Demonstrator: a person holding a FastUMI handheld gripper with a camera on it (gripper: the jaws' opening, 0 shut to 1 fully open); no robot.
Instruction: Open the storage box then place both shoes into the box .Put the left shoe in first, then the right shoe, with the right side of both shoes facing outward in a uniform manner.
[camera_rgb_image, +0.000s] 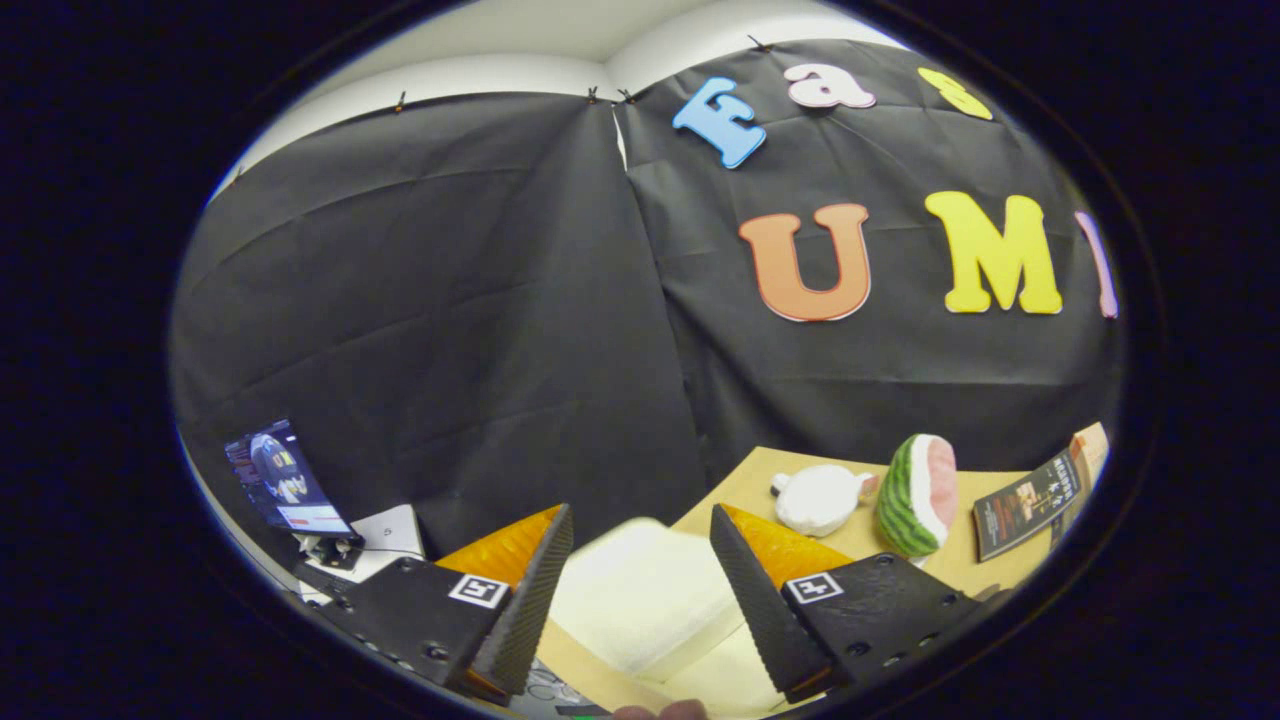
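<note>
The claw (640, 560) is spread wide, its two ridged fingers (520, 620) gripping nothing. Between and just below them lies a pale, smooth, blurred thing (640, 600), perhaps the storage box; I cannot tell. Beyond the fingers, the tan desk (740, 480) carries one soft white toy (818, 498), one plush watermelon slice (918, 494) and one dark booklet (1030, 504).
</note>
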